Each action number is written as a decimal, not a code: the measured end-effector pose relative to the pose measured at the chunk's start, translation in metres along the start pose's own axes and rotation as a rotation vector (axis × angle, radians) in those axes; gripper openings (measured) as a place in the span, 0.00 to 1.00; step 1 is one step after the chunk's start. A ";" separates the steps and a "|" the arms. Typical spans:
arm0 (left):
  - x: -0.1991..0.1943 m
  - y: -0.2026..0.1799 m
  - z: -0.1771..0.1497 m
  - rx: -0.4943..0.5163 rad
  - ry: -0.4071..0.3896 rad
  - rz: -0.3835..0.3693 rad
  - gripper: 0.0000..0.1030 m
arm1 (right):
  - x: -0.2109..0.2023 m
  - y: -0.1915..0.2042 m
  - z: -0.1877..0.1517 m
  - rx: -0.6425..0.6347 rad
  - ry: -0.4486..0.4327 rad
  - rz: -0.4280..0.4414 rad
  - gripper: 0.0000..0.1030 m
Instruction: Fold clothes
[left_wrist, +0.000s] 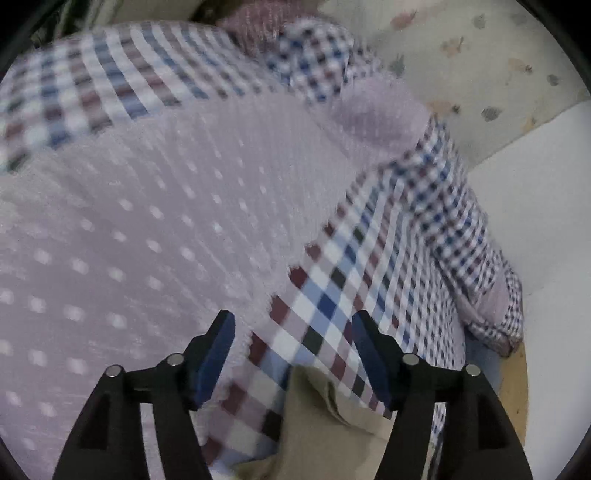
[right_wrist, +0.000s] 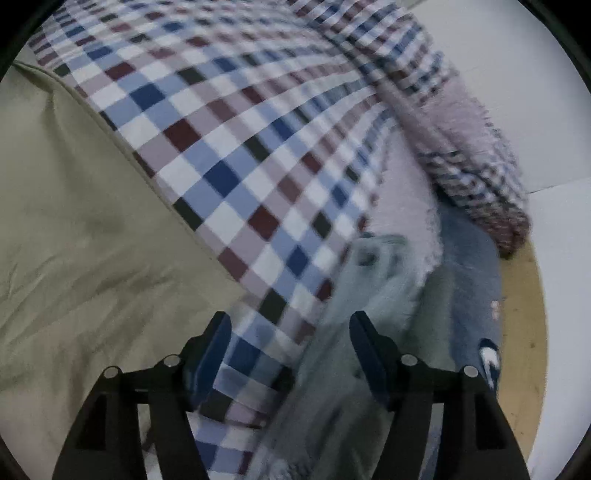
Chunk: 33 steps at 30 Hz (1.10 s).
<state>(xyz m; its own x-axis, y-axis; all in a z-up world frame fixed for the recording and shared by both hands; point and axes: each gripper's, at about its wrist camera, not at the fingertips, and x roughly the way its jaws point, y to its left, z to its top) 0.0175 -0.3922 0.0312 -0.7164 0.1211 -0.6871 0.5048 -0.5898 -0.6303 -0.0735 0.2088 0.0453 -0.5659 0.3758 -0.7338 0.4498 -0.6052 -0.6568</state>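
Note:
A checked shirt in blue, maroon and white lies spread out, with its pale pink dotted fleece lining turned up. My left gripper hangs open just over the lining's edge, its blue pads apart and pressing on nothing. In the right wrist view the same checked shirt runs across the frame. My right gripper stands open over its lower edge, where it meets a pale green garment. One sleeve is bunched at the right.
A beige cloth lies under the shirt at the left. A blue garment with a white mark sits at the right on a wooden surface. White panels and a leaf-print fabric stand beyond.

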 end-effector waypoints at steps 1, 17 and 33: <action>-0.010 0.001 -0.006 0.014 -0.011 -0.010 0.68 | -0.007 -0.001 -0.001 0.008 -0.020 0.002 0.70; -0.093 -0.009 -0.207 0.286 -0.015 -0.188 0.79 | -0.103 0.142 0.125 -0.173 -0.335 0.339 0.79; -0.106 0.014 -0.192 0.363 -0.056 -0.115 0.79 | -0.122 0.186 0.204 0.027 -0.373 0.186 0.79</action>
<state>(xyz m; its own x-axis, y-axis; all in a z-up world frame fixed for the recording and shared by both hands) 0.1931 -0.2604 0.0261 -0.7885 0.1648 -0.5925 0.2237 -0.8206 -0.5260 -0.0615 -0.0925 0.0484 -0.6905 -0.0184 -0.7231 0.5523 -0.6589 -0.5107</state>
